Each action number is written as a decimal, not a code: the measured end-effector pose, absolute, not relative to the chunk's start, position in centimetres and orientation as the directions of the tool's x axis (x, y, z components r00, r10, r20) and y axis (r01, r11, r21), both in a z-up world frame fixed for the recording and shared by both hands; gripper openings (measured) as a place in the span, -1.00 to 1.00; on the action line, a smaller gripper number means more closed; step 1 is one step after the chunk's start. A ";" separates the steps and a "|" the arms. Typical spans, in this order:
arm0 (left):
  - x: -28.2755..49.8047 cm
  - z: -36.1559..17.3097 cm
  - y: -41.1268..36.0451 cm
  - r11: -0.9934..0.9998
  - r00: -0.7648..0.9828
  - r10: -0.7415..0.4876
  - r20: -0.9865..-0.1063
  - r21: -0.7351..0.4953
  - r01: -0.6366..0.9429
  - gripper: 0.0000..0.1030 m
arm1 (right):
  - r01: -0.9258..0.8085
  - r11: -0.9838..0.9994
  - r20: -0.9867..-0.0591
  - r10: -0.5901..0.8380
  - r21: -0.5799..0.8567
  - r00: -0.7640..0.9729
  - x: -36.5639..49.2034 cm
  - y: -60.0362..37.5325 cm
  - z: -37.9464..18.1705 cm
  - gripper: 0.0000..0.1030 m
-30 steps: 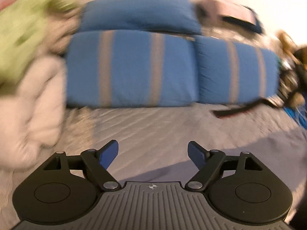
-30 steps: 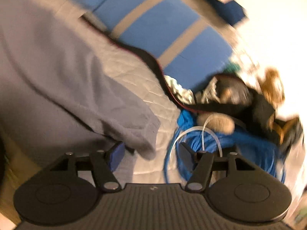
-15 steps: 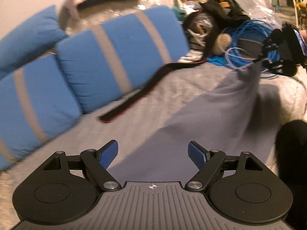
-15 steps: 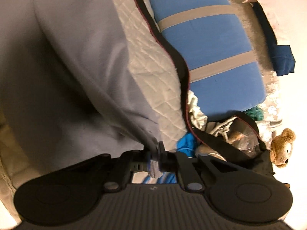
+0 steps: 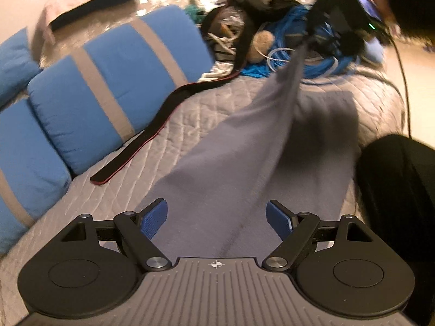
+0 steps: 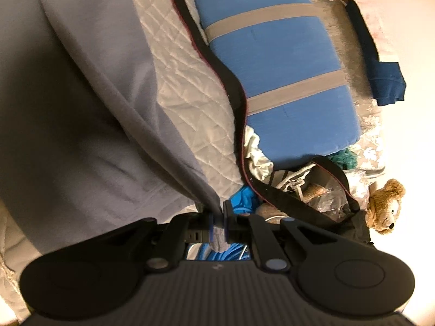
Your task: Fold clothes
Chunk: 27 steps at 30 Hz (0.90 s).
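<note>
One corner of the grey garment is pinched in the right tool; left tool gapes empty above it. No fold made yet.

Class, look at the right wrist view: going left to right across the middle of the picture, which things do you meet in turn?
Grey garment → quilted bedspread → black strap → blue striped cushion → dark blue cloth.

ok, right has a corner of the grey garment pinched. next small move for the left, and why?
Probably ease the left gripper down and close it on the near edge of the grey garment. Its jaws stand open with nothing between the pads, while the right gripper is shut on a corner and lifts the cloth off the quilted bed cover. A second hold would let the cloth be spread.
</note>
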<state>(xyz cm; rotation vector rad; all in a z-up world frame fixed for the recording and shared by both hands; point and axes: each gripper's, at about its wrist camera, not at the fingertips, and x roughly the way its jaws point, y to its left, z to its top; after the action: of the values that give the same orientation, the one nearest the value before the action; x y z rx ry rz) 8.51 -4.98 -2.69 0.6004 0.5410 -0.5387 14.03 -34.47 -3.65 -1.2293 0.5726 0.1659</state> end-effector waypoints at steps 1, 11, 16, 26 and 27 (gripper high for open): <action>8.4 -3.0 -5.2 0.689 0.729 -0.306 -0.612 0.386 0.614 0.55 | -0.414 0.348 -0.493 -0.179 -0.841 0.851 14.1 -34.5 -3.5 -0.86; 8.8 -5.5 -7.0 0.616 0.740 -0.238 -0.630 0.491 0.616 0.54 | -0.372 0.383 -0.451 -0.140 -0.845 0.881 13.4 -34.8 -2.4 -0.86; 9.6 -6.9 -7.4 0.582 0.753 -0.178 -0.633 0.549 0.600 0.29 | -0.358 0.399 -0.436 -0.122 -0.844 0.892 12.9 -35.3 -1.7 -0.87; 10.6 -5.4 -7.0 0.582 0.792 -0.082 -0.604 0.617 0.530 -0.95 | -0.363 0.429 -0.444 -0.103 -0.827 0.890 13.0 -36.3 -2.6 -0.86; 10.0 -4.9 -7.1 0.569 0.804 -0.086 -0.588 0.634 0.524 -0.95 | -0.361 0.438 -0.445 -0.102 -0.823 0.890 13.0 -36.5 -2.9 -0.86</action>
<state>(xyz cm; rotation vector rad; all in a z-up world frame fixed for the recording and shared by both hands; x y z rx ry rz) 10.02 -7.07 -4.93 0.9021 0.5392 -0.3791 12.98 -36.54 -2.87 -1.1168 0.4706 0.1687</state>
